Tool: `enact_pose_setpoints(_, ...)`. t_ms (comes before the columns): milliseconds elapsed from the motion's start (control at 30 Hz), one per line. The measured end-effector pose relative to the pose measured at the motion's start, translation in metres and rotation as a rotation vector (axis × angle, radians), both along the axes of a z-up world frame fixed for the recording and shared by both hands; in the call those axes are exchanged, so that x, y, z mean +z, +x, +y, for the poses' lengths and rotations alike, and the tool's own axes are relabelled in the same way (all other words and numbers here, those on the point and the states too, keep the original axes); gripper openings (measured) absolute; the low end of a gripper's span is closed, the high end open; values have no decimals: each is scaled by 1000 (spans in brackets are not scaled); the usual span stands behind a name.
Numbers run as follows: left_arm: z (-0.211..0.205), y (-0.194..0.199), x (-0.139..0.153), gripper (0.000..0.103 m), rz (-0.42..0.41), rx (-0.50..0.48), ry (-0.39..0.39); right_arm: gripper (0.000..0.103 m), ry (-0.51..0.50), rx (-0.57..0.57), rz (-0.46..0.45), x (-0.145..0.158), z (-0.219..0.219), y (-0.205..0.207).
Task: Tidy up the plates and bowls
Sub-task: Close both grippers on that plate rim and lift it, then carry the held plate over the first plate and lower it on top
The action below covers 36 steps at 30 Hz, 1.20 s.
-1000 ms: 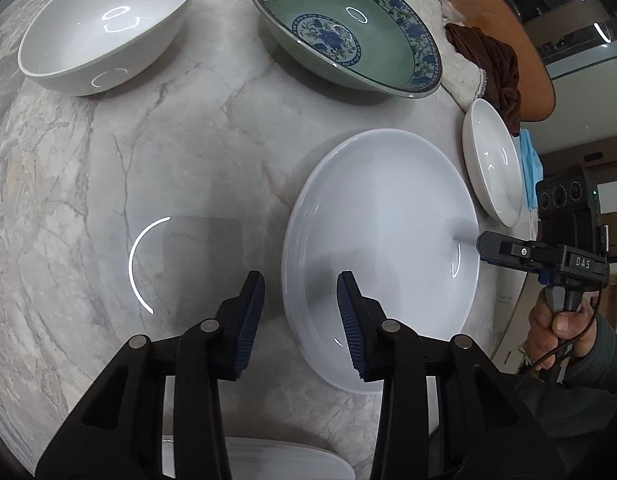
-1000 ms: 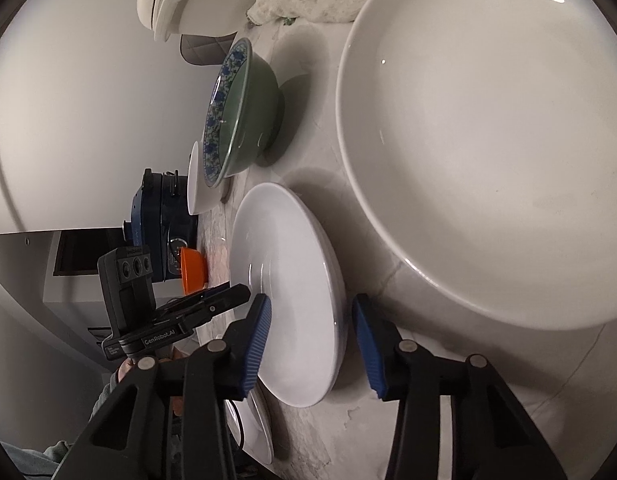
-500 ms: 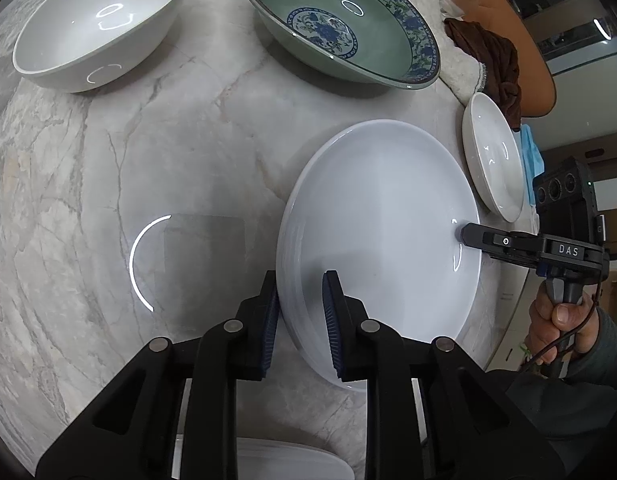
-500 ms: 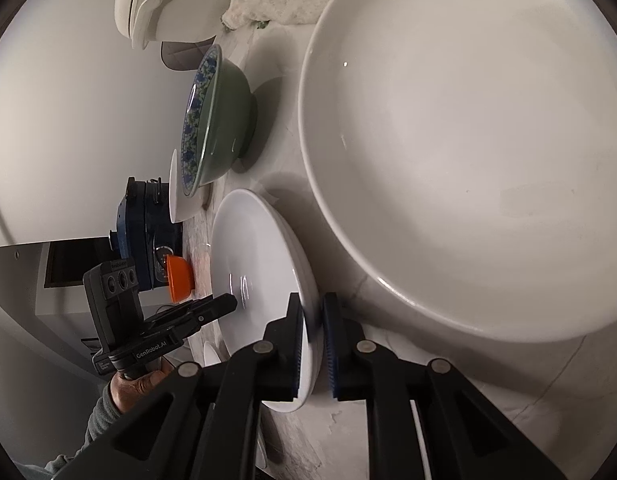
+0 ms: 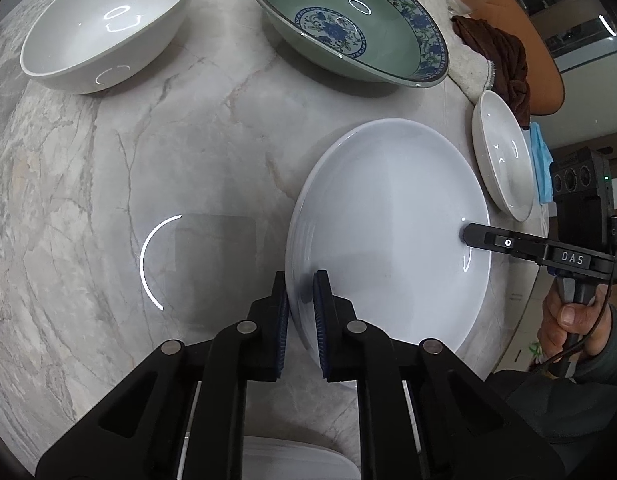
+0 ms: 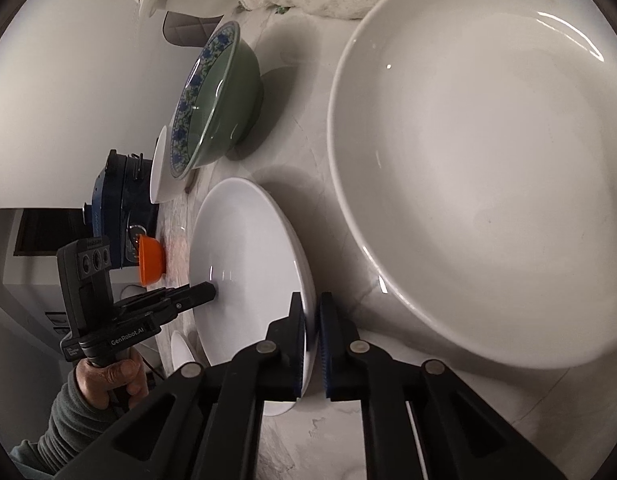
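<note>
A white plate (image 5: 388,220) lies on the marble table (image 5: 168,128), gripped at two opposite points of its rim. My left gripper (image 5: 300,280) has its jaws closing on the near rim, with the blue pads pressing both faces. My right gripper (image 6: 312,300) has its jaws closing tight on the opposite rim of the same plate (image 6: 244,248). Each wrist view shows the other gripper's tip on the plate: the right gripper (image 5: 466,234), the left gripper (image 6: 212,292). A white bowl (image 5: 104,20) and a green bowl with a blue pattern (image 5: 348,28) stand farther back.
A small white dish (image 5: 502,156) sits near the table's right edge, beside a brown cloth (image 5: 496,52) and a white towel (image 5: 468,68). Another white plate (image 5: 292,460) shows under my left gripper. An orange cup (image 6: 150,256) and a dark appliance (image 6: 120,208) stand beyond.
Both grippers went from open around the plate's rim to clamped on it. The right gripper turned slightly, so the plate and the bowls shifted in its view.
</note>
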State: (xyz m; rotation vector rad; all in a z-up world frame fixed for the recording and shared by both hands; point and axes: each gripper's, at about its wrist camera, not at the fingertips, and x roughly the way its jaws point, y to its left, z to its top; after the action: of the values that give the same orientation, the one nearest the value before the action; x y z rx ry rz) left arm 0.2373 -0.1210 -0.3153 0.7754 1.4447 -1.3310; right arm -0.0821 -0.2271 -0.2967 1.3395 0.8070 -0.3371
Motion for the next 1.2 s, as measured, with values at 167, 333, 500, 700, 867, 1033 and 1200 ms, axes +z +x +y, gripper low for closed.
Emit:
enact_pose_setpoints(167, 2, 0, 2, 9, -2, 38, -7, 8, -9, 6, 17, 2, 3, 2)
enact_pose_setpoints(333, 6, 1, 3, 9, -2, 41, -6, 8, -17, 14, 23, 5, 4, 1)
enact_pose_setpoints(500, 13, 0, 10, 9, -1, 48, -14, 8, -25, 18, 26, 11, 4, 3)
enact_pose_setpoints(700, 23, -3, 26, 9, 1, 62, -36, 8, -38, 23, 30, 22, 4, 7)
enact_pose_setpoints(867, 41, 0, 45, 9, 5, 104, -60, 8, -58, 50, 22, 40, 8, 11)
enact_pose_setpoints(1033, 74, 9, 73, 9, -6, 165, -93, 8, -76, 98, 1, 62, 18, 27)
enact_pose_setpoints(1200, 126, 27, 101, 9, -23, 259, -125, 8, -94, 185, -34, 85, 37, 55)
